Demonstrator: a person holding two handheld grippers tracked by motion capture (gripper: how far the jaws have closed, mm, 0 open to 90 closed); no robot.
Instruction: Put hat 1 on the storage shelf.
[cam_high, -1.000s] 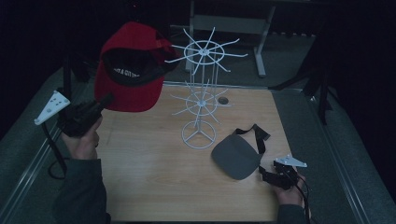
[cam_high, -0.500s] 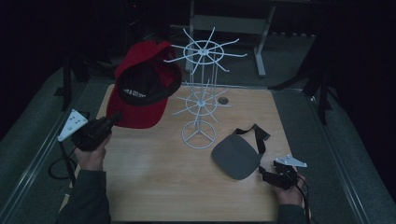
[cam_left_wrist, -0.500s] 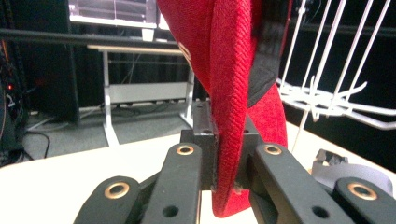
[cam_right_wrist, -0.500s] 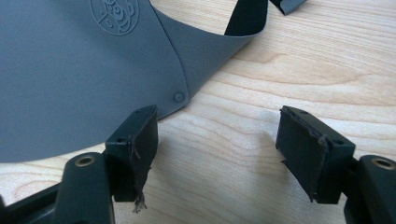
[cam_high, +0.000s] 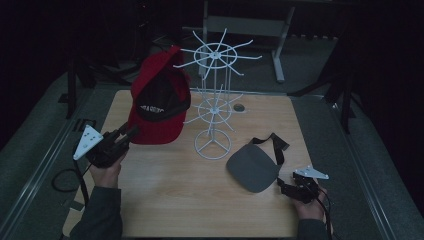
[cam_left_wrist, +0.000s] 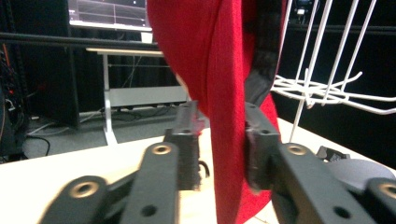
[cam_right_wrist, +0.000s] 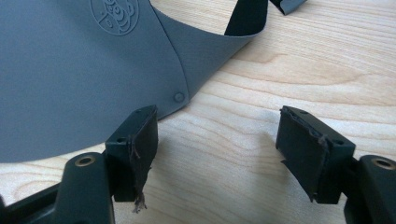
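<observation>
You've got 1 red cap (cam_high: 159, 102), 1 grey visor (cam_high: 252, 169) w/ black strap, 1 white wire rack (cam_high: 215, 95) w/ 2 spoke tiers, all on 1 bench (cam_high: 190, 200). You're holding 2 tools: left tool (cam_high: 131, 133), right tool (cam_high: 283, 184). 1 round hole (cam_high: 239, 107) in the bench top.

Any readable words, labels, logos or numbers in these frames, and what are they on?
Red baseball cap: a line of white lettering on its black inner band, too small and blurred to read.
Grey rubbery visor: a round embossed emblem near its top edge, with no legible letters.
White wire display stand and light wooden table: no text visible.
</observation>
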